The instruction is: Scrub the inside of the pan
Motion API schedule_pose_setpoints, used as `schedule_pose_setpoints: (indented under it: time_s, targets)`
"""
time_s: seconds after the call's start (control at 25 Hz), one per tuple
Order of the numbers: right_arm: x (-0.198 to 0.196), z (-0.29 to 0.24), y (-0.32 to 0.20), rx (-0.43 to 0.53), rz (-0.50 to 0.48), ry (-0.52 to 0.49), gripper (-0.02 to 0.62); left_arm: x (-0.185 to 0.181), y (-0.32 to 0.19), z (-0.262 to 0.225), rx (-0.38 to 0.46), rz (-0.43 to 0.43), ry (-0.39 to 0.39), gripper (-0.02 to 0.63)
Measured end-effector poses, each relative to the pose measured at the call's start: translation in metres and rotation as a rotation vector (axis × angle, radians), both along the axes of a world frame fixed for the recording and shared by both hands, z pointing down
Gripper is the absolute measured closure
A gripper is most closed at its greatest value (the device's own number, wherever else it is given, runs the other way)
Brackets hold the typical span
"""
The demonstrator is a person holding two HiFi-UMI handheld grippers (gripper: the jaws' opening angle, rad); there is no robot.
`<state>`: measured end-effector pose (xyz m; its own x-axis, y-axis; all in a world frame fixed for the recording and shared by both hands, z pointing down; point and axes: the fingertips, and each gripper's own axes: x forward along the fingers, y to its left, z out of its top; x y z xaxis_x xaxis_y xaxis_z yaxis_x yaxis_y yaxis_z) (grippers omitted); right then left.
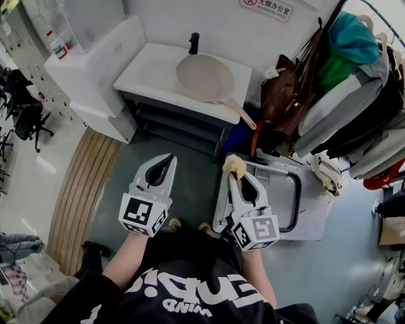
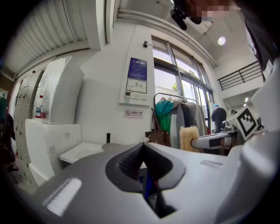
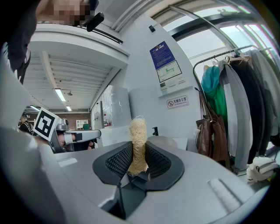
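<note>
One beige pan [image 1: 205,79], one white desk [image 1: 142,73], one black tap [image 1: 193,43]. Two handheld grippers: one left gripper [image 1: 166,159], one right gripper [image 1: 236,176]. One yellow scrubbing pad [image 1: 235,164]. One brown bag [image 1: 280,95], one wall sign [image 1: 266,7], one bottle [image 1: 56,44] with a red label, one black office chair [image 1: 28,120].

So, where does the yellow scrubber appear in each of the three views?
Head view: the yellow scrubber is just right of centre, at the tips of the right gripper.
Left gripper view: it is right of centre at mid height, on the end of the right gripper.
Right gripper view: it stands upright in the centre, clamped between the jaws.
Shared landmark: the red-and-white wall sign.
</note>
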<state>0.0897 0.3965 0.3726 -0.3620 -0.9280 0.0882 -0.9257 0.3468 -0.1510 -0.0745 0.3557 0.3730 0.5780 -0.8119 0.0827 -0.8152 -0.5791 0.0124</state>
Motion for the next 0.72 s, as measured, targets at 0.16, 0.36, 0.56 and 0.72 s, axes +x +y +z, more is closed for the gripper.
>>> schedule_pose_setpoints:
  time_s: [0.16,0.36,0.56,0.72]
  targets:
    - [-0.005,-0.001,-0.002,0.003,-0.003,0.000,0.503,0.000,-0.001,0.001,-0.002,0.011,0.000,0.607]
    - [-0.015,-0.001,-0.004,0.003,-0.007,-0.043,0.503,-0.007,-0.002,0.002,-0.007,0.021,0.000,0.607]
    - [-0.022,-0.013,-0.006,0.019,-0.004,-0.071,0.503,-0.022,-0.005,0.005,-0.012,0.042,0.000,0.607]
    - [-0.022,-0.021,-0.003,0.045,0.022,-0.067,0.503,-0.034,-0.008,0.010,-0.009,0.069,-0.002,0.607]
